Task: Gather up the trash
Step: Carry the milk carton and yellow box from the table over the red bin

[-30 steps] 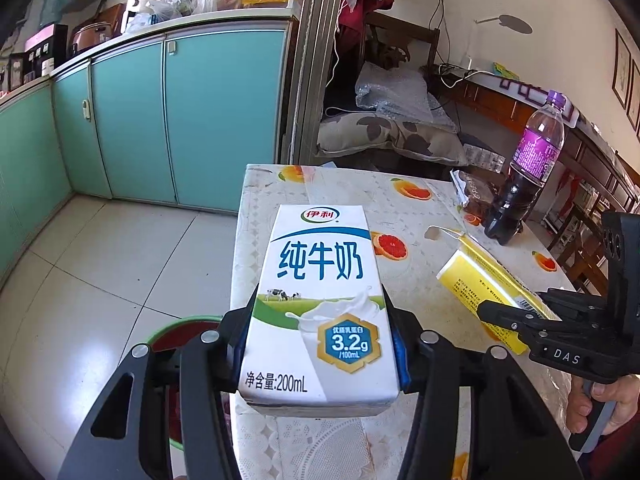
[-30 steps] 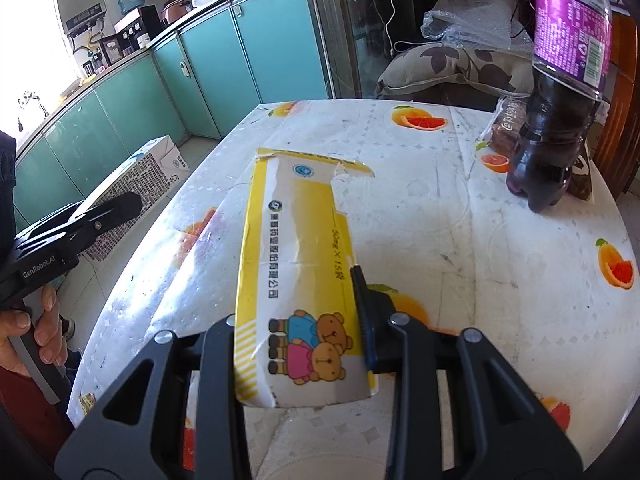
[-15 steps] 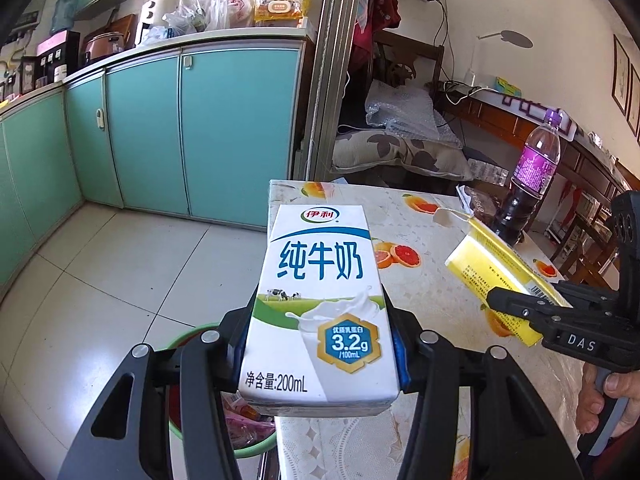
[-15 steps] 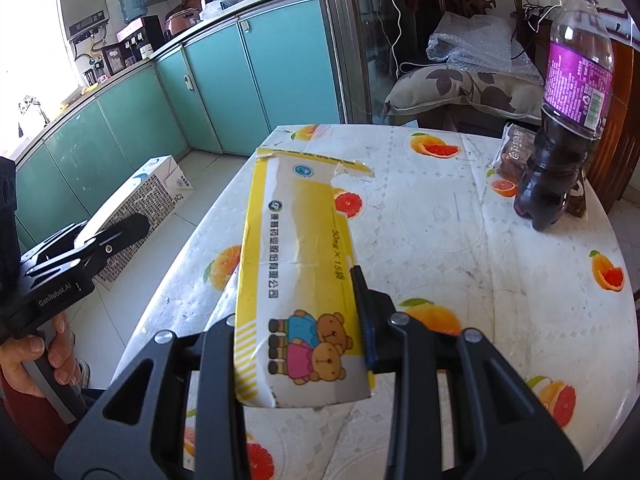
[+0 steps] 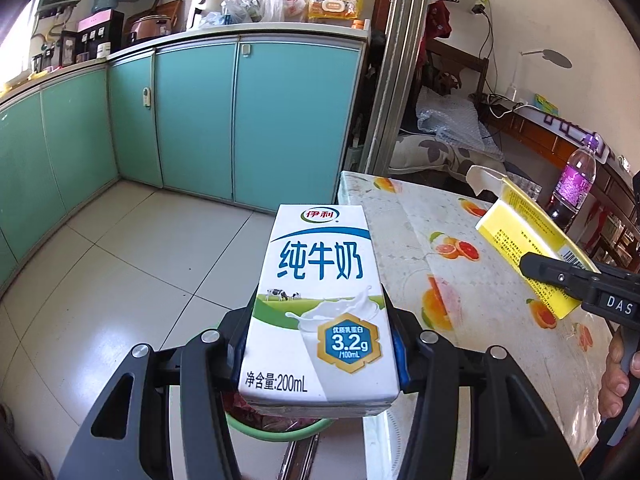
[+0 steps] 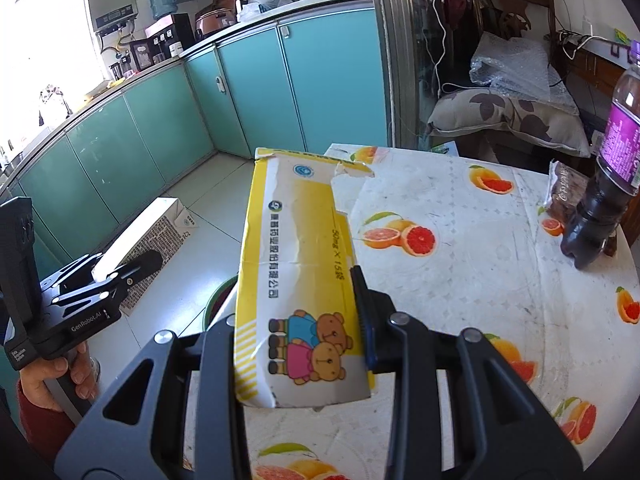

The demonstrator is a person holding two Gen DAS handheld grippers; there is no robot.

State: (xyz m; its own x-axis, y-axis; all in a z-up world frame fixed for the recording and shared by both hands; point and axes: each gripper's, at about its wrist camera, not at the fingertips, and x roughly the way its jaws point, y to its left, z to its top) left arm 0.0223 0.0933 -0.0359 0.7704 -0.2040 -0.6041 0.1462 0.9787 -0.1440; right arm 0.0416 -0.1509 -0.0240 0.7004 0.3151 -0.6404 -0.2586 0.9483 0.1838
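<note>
We note the left gripper point(image 5: 320, 356) clamped on a white 200 mL milk carton point(image 5: 320, 300): its fingers point(image 5: 240, 352) stand about half spread, with the pads pressed flat against the carton's two sides near its base. The carton sits upright between them, printed face toward the camera, held in the air beyond the desk point(image 5: 460, 272) edge and over the tiled floor. Directly below it we see the rim of a green bin point(image 5: 276, 436) with crumpled wrappers inside.

The right gripper point(image 6: 304, 344) holds a torn, flattened yellow medicine box point(image 6: 296, 280) with two cartoon bears printed on it. Its fingers point(image 6: 362, 320) are drawn close together, pinching the box's lower end; the right pad lies along the box's edge, and the left finger is hidden behind the cardboard. The box is raised above the desk's near-left corner, with its ripped flap pointing away from us.

In the right wrist view, the green bin shows partly behind the box, on the floor beside the desk. A dark soda bottle with a purple label point(image 6: 604, 184) stands on the desk's far right, well apart from both grippers.
</note>
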